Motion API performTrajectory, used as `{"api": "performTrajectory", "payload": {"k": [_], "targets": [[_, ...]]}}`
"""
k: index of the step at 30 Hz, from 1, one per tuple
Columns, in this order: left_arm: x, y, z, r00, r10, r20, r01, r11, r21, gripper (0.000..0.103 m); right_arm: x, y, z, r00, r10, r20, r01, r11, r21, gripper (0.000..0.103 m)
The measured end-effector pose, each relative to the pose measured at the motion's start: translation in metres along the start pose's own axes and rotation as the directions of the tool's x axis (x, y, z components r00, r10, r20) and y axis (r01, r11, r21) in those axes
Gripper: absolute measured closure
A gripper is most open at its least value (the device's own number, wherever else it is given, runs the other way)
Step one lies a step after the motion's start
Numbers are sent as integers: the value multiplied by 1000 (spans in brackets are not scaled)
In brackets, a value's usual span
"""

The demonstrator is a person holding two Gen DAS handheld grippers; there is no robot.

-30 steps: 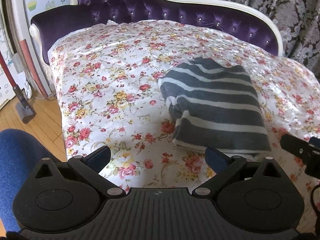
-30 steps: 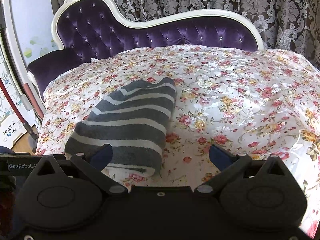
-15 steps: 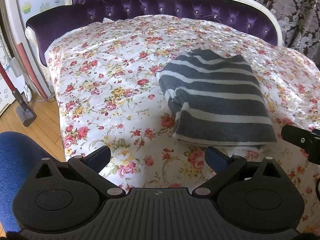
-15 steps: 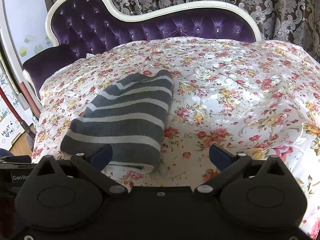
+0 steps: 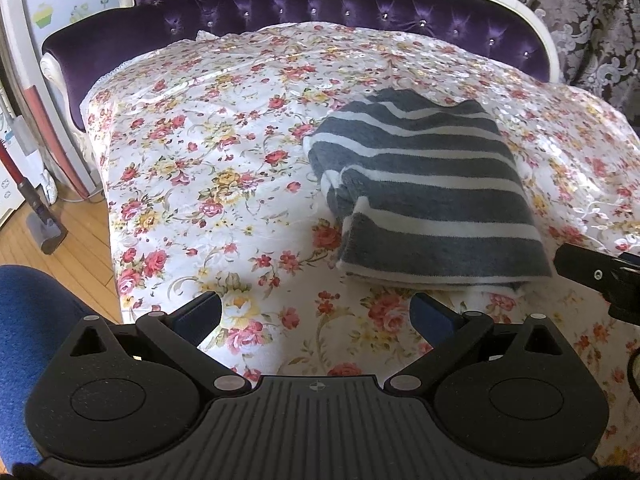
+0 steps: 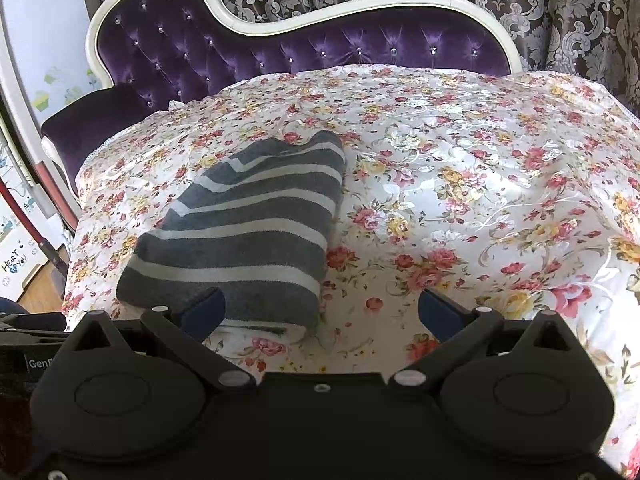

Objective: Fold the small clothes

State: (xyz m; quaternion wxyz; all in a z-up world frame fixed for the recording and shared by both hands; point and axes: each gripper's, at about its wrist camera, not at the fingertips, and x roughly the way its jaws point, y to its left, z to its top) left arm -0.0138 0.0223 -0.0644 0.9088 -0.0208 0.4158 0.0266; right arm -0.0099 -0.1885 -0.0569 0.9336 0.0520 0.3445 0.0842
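Observation:
A folded grey garment with white stripes lies on the floral cover of a sofa. It also shows in the right wrist view. My left gripper is open and empty, above the cover just in front and left of the garment. My right gripper is open and empty, with its left finger over the garment's near edge. The right gripper's body shows at the right edge of the left wrist view.
The purple tufted sofa back with a white frame runs behind the cover. Patterned curtains hang behind it. Wooden floor and a vacuum head are on the left. A blue object is at the lower left.
Both grippers have pulled back and risen slightly, so the garment sits further ahead in both views. The garment has not moved. Both stay open.

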Motion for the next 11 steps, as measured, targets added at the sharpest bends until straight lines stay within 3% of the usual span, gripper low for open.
{"api": "performTrajectory", "payload": {"k": [11], "targets": [[1, -1, 0, 1000, 0, 1, 0, 1000, 10, 1, 1, 1, -2, 1000, 0, -12, 0, 1000, 13, 1]]}}
